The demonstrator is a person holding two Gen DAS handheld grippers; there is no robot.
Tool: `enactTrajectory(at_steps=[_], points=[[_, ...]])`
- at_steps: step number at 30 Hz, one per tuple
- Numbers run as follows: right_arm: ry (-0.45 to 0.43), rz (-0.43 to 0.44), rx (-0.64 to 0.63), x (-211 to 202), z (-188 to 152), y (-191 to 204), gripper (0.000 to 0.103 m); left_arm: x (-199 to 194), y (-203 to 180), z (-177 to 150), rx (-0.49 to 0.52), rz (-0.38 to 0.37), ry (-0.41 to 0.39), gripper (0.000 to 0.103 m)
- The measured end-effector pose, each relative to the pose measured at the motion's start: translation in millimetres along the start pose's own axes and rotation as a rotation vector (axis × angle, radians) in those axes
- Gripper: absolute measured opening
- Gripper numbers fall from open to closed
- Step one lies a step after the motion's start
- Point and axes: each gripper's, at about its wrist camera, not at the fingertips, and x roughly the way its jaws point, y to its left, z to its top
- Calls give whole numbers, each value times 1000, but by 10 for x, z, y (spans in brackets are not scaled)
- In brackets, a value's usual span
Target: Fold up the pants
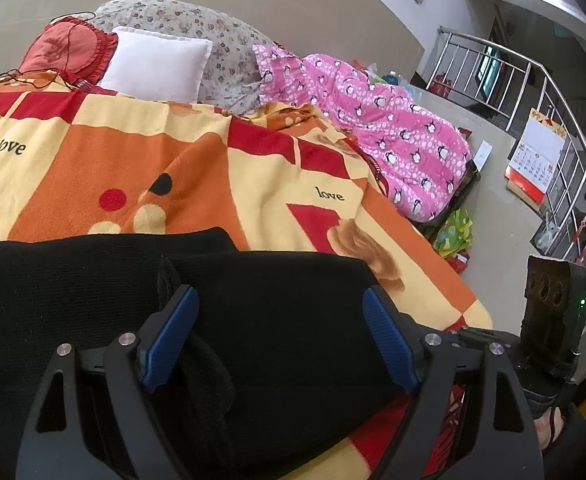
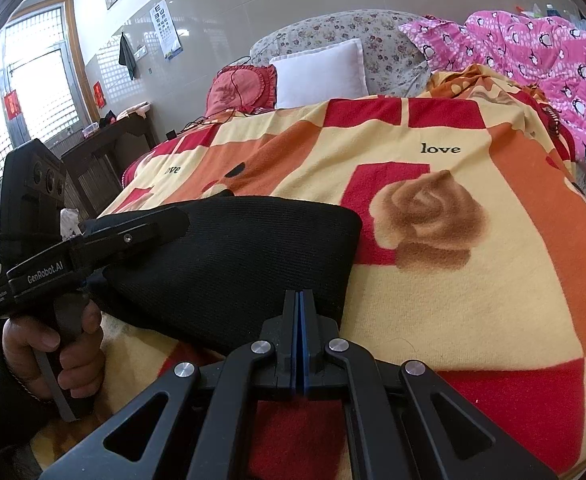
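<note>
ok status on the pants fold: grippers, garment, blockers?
Left gripper open over black pants. Right gripper shut at pants' near edge, grip unconfirmed. Pants folded on blanket. Nothing in the way.

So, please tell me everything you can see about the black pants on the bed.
The black pants look like ribbed knit fabric, already folded into a thick bundle with rounded edges. They lie on the orange, red and yellow "love" blanket. The left gripper is open, its blue fingers astride the cloth. The right gripper is shut at the near edge; whether it pinches fabric is unclear.
</note>
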Motion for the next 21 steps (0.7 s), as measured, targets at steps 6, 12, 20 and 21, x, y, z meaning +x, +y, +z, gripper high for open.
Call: enactTrajectory(at_steps=[6, 12, 20, 21], points=[[-1, 0, 0, 1, -1, -1, 0, -24, 23, 12, -30, -20, -12, 85], [-4, 3, 12, -4, 10, -10, 0, -531, 179, 74, -186, -88, -88, 85], [-5, -8, -2, -5, 14, -8, 2, -1889, 944, -563, -600, -2, -361, 97], [-5, -7, -1, -6, 11, -5, 2, -1996, 1067, -678, -668, 7, -385, 97]])
